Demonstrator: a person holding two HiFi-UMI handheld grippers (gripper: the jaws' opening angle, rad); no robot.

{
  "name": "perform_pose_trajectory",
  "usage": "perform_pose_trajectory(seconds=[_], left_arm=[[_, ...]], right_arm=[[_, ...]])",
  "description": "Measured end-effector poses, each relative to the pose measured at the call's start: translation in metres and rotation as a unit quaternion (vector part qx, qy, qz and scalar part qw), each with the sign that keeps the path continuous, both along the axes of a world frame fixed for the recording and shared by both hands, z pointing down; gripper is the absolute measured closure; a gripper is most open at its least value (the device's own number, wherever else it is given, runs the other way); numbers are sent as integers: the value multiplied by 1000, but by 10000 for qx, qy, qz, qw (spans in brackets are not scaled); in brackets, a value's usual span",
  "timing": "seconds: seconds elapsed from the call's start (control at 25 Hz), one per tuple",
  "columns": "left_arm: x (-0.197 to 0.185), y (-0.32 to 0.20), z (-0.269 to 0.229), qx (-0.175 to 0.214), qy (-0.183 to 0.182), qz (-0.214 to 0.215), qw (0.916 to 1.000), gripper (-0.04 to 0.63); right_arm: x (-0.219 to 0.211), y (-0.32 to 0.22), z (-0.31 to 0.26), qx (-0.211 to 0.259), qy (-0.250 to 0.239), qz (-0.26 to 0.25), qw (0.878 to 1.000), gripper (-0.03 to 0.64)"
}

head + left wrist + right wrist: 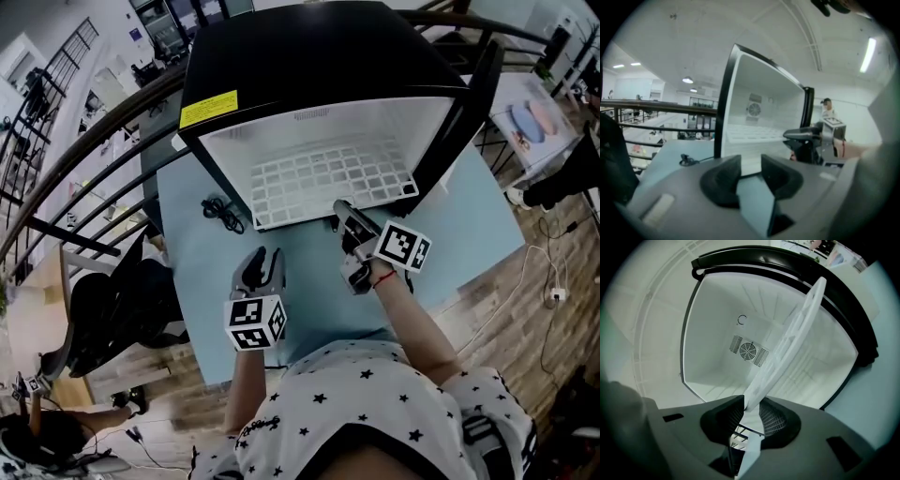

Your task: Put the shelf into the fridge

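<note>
**Shelf lay in open fridge**

The open fridge [309, 56] stood on the desk [459, 230] with the white shelf [319, 183] lying across its inside, front edge at the opening. The right gripper [339, 212] was clamped on that edge. The left gripper [264, 261] hung over the desk, jaws apart and empty.

An open-plan office or lab floor is shown. Beyond the left gripper [265, 258], a dark railing [656, 105] and lit workspaces [696, 124] are seen under ceiling strip lights [869, 54]. A black office chair [108, 319] is set left of it, on wood flooring [155, 370].
</note>
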State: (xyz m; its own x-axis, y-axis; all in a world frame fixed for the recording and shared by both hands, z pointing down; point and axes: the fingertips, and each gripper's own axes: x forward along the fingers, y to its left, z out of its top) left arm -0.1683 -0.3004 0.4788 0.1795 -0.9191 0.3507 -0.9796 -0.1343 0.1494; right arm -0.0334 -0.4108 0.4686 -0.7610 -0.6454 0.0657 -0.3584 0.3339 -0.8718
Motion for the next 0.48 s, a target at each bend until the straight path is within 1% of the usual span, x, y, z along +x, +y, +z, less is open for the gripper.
perform_pose_trajectory(seconds=[0.12, 0.24, 0.36, 0.48], left_arm=[[4, 3, 2, -24, 7, 103, 9999, 465], [8, 5, 2, -23, 15, 209, 9998, 465], [13, 6, 2, -11, 14, 319, 9995, 465], [16, 8, 2, -12, 21, 390, 9992, 466]], right_arm=[[3, 9, 2, 221, 391, 25, 9990, 536], [7, 16, 4, 591, 1042, 66, 9928, 534], [9, 22, 3, 1061, 1807, 98, 9778, 534], [9, 26, 1, 1402, 2344, 147, 9619, 535]])
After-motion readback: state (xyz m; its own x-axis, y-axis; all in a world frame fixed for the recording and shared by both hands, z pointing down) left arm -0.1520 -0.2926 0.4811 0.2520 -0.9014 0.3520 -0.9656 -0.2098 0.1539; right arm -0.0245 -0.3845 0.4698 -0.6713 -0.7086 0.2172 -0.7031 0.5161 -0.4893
